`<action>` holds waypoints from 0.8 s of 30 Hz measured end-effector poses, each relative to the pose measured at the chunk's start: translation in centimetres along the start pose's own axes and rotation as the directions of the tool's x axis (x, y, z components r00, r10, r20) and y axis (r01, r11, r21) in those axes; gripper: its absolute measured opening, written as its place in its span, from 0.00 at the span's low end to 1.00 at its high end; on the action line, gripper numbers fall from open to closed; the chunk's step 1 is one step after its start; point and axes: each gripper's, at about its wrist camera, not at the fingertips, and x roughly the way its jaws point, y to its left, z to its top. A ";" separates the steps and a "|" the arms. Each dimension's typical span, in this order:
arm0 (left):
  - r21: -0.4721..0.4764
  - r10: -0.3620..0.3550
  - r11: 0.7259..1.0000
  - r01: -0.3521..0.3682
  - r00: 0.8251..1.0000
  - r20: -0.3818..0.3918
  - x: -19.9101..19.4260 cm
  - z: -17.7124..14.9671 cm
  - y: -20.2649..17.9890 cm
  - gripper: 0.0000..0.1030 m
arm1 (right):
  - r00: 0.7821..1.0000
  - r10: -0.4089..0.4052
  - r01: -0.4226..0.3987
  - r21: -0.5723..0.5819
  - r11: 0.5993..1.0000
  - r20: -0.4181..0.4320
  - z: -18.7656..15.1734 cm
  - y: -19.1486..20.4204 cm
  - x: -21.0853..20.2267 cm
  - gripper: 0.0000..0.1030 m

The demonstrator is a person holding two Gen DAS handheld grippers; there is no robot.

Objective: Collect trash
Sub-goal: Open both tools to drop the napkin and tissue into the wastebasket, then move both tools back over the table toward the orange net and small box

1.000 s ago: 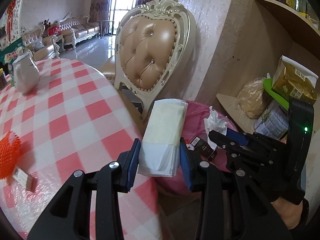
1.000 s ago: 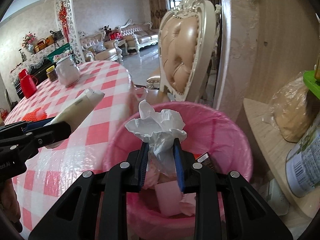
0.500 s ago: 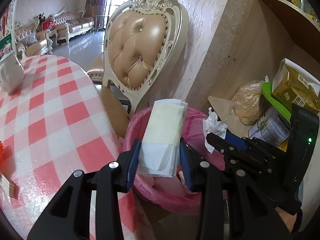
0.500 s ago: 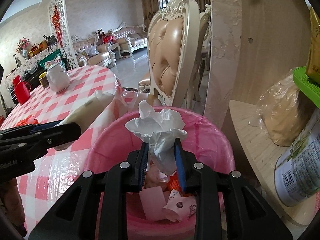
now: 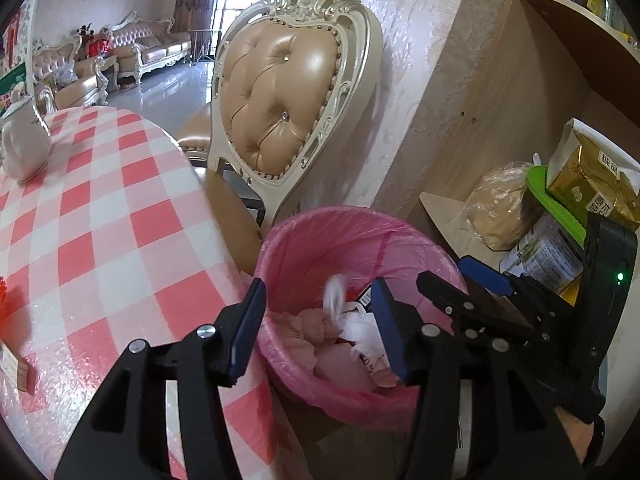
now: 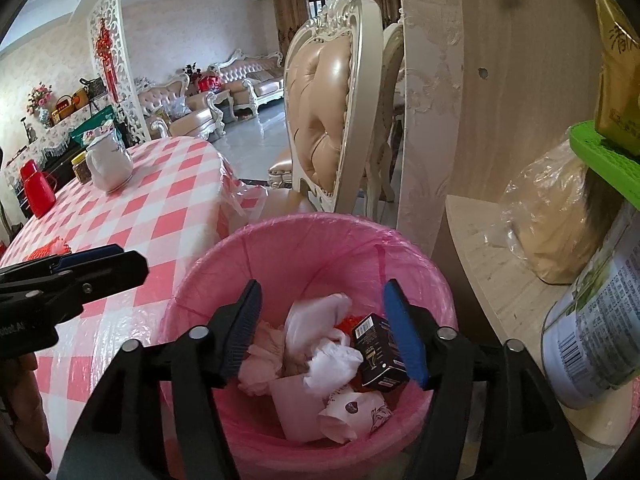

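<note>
Left tongs and right tongs held over pink bin, jaws opening, nothing gripped; tissue seen inside bin.

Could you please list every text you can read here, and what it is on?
"纯品", apparently: gold packet.
"...ot.AI", cut off: left gripper, jaws opening, nothing between them.
Too small to read: tin can label, black box print in the bin.
</note>
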 end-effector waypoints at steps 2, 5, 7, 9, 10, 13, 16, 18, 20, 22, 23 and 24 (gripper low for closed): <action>-0.006 0.005 1.000 -0.005 1.000 0.001 -0.3 -0.2 0.5 0.51 | 1.000 -0.001 0.001 0.000 1.000 0.002 0.1 0.0 0.0 0.63; -0.015 0.012 1.000 -0.012 1.000 0.004 -0.6 -0.4 1.1 0.51 | 1.000 -0.005 0.005 0.002 1.000 0.006 0.1 0.1 -0.2 0.66; -0.020 0.017 1.000 -0.017 1.000 0.007 -1.0 -0.6 1.5 0.51 | 1.000 -0.008 0.008 -0.002 1.000 0.008 0.1 0.3 -0.2 0.67; -0.028 0.021 0.999 -0.021 1.000 0.012 -1.3 -0.7 1.8 0.51 | 1.000 -0.010 0.010 -0.008 1.000 0.007 0.1 0.4 -0.3 0.68; -0.031 0.025 0.999 -0.025 1.000 0.015 -1.6 -0.8 2.1 0.51 | 1.000 -0.010 0.011 -0.011 1.000 0.007 0.1 0.5 -0.3 0.68; -0.039 0.039 0.999 -0.038 0.999 0.024 -2.3 -1.1 2.7 0.51 | 1.000 -0.009 0.009 -0.019 1.000 0.007 0.0 1.0 -0.4 0.70; -0.053 0.052 0.997 -0.050 0.998 0.030 -2.9 -1.4 3.4 0.51 | 1.000 0.005 -0.005 -0.021 1.000 0.011 -0.1 1.6 -0.5 0.75; -0.064 0.059 0.996 -0.057 0.998 0.036 -3.5 -1.7 4.0 0.51 | 1.000 0.012 -0.012 -0.027 1.000 0.014 -0.1 2.0 -0.7 0.76; -0.071 0.068 0.995 -0.065 0.997 0.041 -4.0 -1.9 4.4 0.51 | 1.000 0.018 -0.017 -0.036 0.999 0.016 -0.1 2.6 -0.9 0.77; -0.078 0.080 0.994 -0.076 0.995 0.051 -4.7 -2.1 4.9 0.51 | 1.000 0.024 -0.024 -0.042 0.999 0.017 -0.1 3.1 -1.0 0.79; -0.082 0.087 0.993 -0.082 0.995 0.056 -5.1 -2.2 5.2 0.51 | 0.999 0.029 -0.028 -0.047 0.998 0.019 -0.1 3.5 -1.1 0.79; -0.086 0.094 0.992 -0.088 0.994 0.061 -5.5 -2.4 5.6 0.51 | 0.999 0.033 -0.032 -0.051 0.998 0.019 0.0 3.8 -1.2 0.80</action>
